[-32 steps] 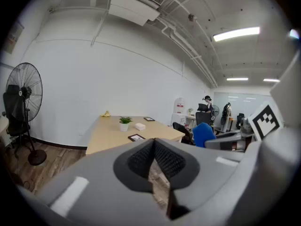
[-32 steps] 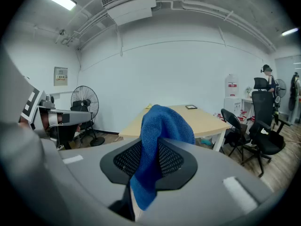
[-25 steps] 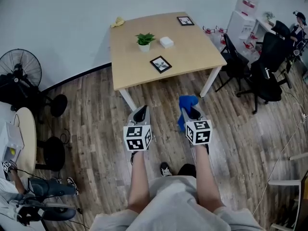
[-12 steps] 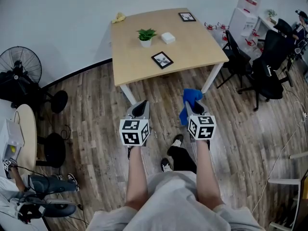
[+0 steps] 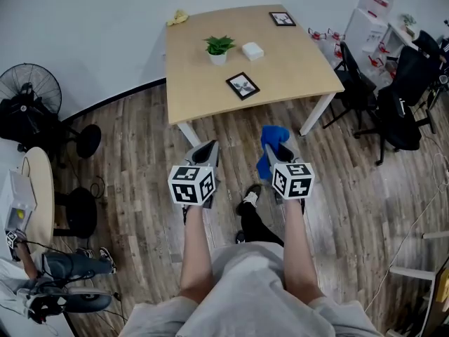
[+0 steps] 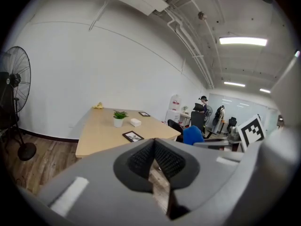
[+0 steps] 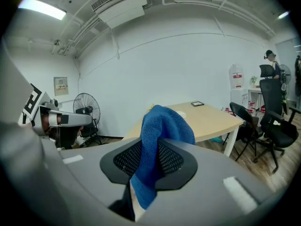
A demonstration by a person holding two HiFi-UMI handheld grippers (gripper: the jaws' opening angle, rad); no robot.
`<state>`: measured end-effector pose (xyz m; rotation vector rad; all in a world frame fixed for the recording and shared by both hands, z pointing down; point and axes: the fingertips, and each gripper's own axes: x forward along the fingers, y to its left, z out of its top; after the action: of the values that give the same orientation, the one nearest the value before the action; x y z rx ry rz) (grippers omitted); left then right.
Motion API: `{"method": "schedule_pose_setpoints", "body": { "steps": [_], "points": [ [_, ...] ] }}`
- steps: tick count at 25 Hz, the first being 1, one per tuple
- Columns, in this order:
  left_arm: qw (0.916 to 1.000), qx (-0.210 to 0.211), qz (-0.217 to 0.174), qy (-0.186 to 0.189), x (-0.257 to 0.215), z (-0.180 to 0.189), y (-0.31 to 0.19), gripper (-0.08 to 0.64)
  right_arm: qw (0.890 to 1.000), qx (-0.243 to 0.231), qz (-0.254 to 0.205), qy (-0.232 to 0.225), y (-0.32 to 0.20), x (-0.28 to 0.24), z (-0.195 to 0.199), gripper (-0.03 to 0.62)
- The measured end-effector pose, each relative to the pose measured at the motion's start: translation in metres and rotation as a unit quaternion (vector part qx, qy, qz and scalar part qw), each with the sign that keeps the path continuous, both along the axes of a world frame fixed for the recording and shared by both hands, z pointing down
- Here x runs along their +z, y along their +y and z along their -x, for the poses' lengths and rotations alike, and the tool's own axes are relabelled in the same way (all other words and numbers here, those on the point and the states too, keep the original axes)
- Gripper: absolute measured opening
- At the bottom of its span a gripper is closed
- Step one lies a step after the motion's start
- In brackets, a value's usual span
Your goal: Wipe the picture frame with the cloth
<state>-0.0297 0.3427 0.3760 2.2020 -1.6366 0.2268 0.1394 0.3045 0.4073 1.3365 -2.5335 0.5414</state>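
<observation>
A black picture frame [image 5: 243, 86] lies flat near the front edge of the wooden table [image 5: 295, 76]; the left gripper view shows this frame [image 6: 133, 136] too. A second frame [image 5: 283, 19] lies at the far right corner. My right gripper [image 5: 278, 148] is shut on a blue cloth [image 5: 271, 140], which bunches up over the jaws [image 7: 162, 126]. My left gripper [image 5: 204, 152] is shut with nothing in it; its pads [image 6: 141, 158] meet. Both grippers hang over the floor, short of the table.
A potted plant [image 5: 219, 48], a white box [image 5: 252, 50] and a yellow object [image 5: 177, 17] are on the table. Black office chairs [image 5: 400, 97] stand to the right, a fan [image 5: 28, 97] to the left. Someone sits at the lower left [image 5: 42, 286].
The person has stepped toward the table, which now lies nearer and slightly right in the head view. Both grippers keep their hold and spacing.
</observation>
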Motion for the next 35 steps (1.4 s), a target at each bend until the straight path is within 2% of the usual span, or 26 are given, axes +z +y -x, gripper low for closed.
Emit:
{"method": "schedule_pose_setpoints", "body": {
  "steps": [5,9,14,17,20,24,28,35],
  "points": [
    [1.0,-0.006,-0.001,0.006,0.001,0.011,-0.047,0.052,1.0,-0.022,-0.007,-0.001,-0.044,0.001,0.023,0.08],
    [0.9999,-0.001,0.003,-0.014,0.001,0.024,-0.079,0.052,1.0,-0.028,-0.003,-0.013,-0.082,0.003,0.046,0.078],
    [0.9991,0.003,0.026,-0.032,0.008,0.045,-0.115,0.051,0.998,-0.055,0.01,-0.015,-0.121,0.008,0.077,0.078],
    [0.9984,0.005,0.037,-0.043,0.012,0.053,-0.138,0.051,0.998,-0.056,-0.003,-0.026,-0.147,0.002,0.089,0.078],
    [0.998,0.005,0.041,-0.048,0.014,0.057,-0.156,0.051,0.998,-0.036,-0.015,-0.058,-0.177,-0.007,0.089,0.078],
    [0.997,0.005,0.051,-0.058,0.016,0.071,-0.185,0.051,0.995,-0.019,-0.005,-0.095,-0.218,-0.011,0.086,0.071],
    [0.9962,0.011,0.058,-0.063,0.02,0.076,-0.222,0.051,0.995,-0.014,0.007,-0.1,-0.254,-0.001,0.08,0.071],
    [0.9941,0.04,0.071,-0.072,0.032,0.054,-0.283,0.051,0.995,0.008,0.004,-0.1,-0.298,0.009,0.053,0.072]
  ]
}}
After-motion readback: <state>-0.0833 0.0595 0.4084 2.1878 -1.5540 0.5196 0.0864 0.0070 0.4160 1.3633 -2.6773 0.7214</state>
